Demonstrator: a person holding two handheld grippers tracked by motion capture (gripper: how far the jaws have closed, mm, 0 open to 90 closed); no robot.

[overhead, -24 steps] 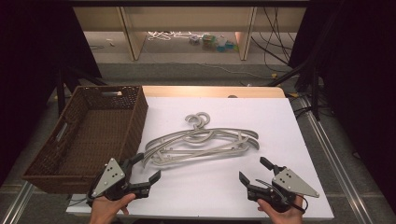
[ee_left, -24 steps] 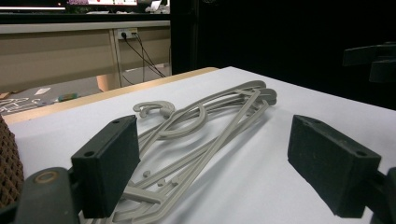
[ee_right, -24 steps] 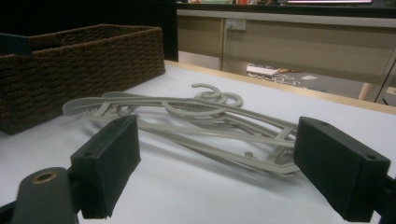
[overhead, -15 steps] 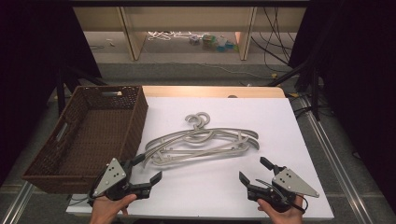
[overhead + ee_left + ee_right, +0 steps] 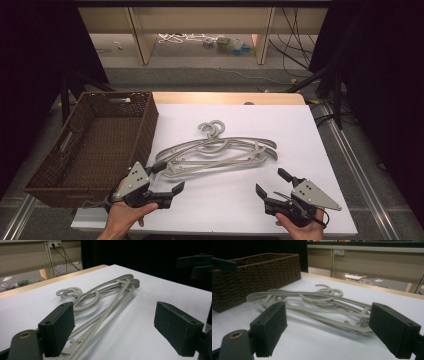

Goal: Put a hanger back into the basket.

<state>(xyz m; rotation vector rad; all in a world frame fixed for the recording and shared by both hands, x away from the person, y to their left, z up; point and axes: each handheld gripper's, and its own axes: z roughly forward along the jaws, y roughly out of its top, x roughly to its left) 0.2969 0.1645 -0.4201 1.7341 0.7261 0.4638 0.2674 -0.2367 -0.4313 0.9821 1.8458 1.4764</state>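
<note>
A loose pile of grey plastic hangers (image 5: 216, 150) lies in the middle of the white table top (image 5: 300, 130), hooks toward the far side. My left gripper (image 5: 166, 178) rests low at the near left, jaws wide apart and empty, just short of the pile's left ends. From the left gripper view the hangers (image 5: 105, 302) stretch away between the black pads (image 5: 58, 327). At the near right my right gripper (image 5: 272, 182) is open too, a little short of the pile; in its view the hangers (image 5: 317, 305) lie ahead of the jaws.
A dark brown wicker basket (image 5: 52, 165) stands empty along the table's left side, also seen as a woven wall (image 5: 257, 272) in the right gripper view. Beyond the table are a wooden shelf unit (image 5: 145, 35), cables and dark stands.
</note>
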